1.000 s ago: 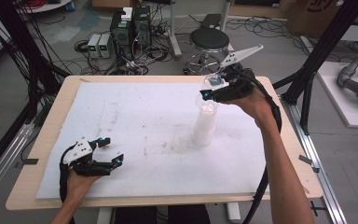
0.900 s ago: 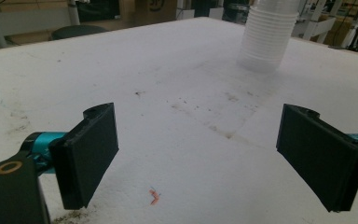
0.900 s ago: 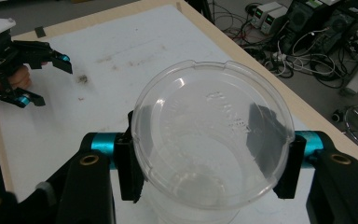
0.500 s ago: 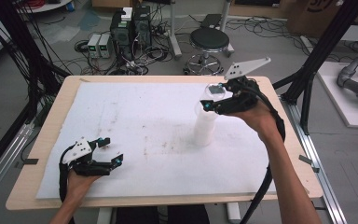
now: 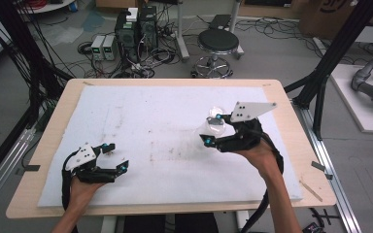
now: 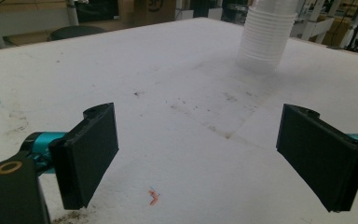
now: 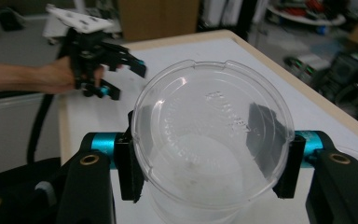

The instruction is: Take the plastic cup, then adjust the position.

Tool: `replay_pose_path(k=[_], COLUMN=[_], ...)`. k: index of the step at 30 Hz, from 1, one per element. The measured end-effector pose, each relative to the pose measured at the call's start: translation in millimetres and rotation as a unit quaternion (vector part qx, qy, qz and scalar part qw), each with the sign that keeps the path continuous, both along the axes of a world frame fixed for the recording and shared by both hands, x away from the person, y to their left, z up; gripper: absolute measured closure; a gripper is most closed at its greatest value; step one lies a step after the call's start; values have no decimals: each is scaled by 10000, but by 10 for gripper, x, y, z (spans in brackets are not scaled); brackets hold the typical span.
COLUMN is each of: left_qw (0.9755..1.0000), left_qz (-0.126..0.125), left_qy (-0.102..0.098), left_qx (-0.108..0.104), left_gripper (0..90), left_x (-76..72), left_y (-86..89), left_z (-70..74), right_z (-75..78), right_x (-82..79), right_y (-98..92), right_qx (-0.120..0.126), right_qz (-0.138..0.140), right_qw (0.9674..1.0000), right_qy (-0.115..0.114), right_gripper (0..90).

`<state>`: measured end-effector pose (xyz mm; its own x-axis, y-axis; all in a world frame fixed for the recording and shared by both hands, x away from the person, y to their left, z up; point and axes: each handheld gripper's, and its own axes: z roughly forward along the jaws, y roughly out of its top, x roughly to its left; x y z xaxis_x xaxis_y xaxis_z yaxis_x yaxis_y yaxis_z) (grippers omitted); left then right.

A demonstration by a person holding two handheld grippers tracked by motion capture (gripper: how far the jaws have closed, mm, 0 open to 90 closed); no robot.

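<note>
Surface (image 5: pixel 175 85): one, wooden, rectangular, topped by one white mat (image 5: pixel 165 126) with faint dark smudges near its middle. Grippers: two, each held in one hand. Left gripper (image 5: pixel 110 158): at the mat's near left corner, resting low over the mat; its two black jaws stand wide apart with nothing between them, as the left gripper view confirms, with bare mat between the pads and one small red mark (image 6: pixel 154 197) on the mat just ahead of them. Right gripper (image 5: pixel 212 128): over the mat's right half, carrying one grey three-cornered plate (image 5: pixel 251 110) on top; its jaws are closed on the sides of one clear plastic cup (image 7: pixel 212 135), one jaw on each side of the cup wall just below the rim, the cup mouth facing the right gripper's camera. In the high view the cup (image 5: pixel 212 125) sits at the jaw tips, right of the mat's middle; whether it touches the mat cannot be told. Cup stack (image 6: pixel 266 35): one stack of nested clear cups, standing upright on the mat, seen in the left gripper view far ahead and to the right of the left gripper's jaws; the number of cups in it cannot be counted exactly. Beyond the surface's far edge: one round black stool (image 5: pixel 217 42) on the floor.
</note>
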<state>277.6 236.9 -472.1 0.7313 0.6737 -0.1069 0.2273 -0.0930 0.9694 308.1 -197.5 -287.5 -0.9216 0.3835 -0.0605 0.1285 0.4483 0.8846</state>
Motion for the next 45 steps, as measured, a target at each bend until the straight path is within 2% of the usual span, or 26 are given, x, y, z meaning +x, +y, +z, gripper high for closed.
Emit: replay_pose_path(k=[2,4,10,15,17,19,22,33,39,43,44,45], left_qw=[10000,10000,10000,10000,10000,10000,10000,10000,10000,9998,9997,9992], left_qz=[8,4,28,10,9,14,0,3,-36,-209,-243,-388], left_qy=[6,29,47,61,80,56,51,75,-18,39,-3,-58], left_qx=[5,15,7,15,7,-6,5,54,56,-3,-2,53], left_gripper=[125,125,125,125,125,125,125,125,125,123,123,124], left_x=[3,5,8,12,11,11,7,14,1,1,-6,-17], left_y=[0,-2,-8,-4,-2,0,-5,-9,-11,-14,-23,-36], left_z=[0,1,0,1,1,0,1,4,8,71,103,169], right_z=[-74,-153,-403,-587,-619,-657,-697,-761,-768,-760,-758,-755], right_x=[-55,-105,-141,-146,-143,-132,-131,-88,-58,-31,-27,-21], right_y=[7,24,119,195,209,235,272,266,260,275,278,281], right_qx=[254,480,846,1116,1162,1112,1211,1194,1169,1159,1159,1152], right_qz=[263,369,413,477,500,479,530,462,479,556,578,598], right_qw=[9993,9981,9953,9925,9919,9926,9912,9918,9920,9917,9916,9915], right_qy=[-120,-152,-223,-146,-141,-120,-96,1,10,23,33,29], right_gripper=[418,418,420,421,421,421,422,423,423,424,424,423])
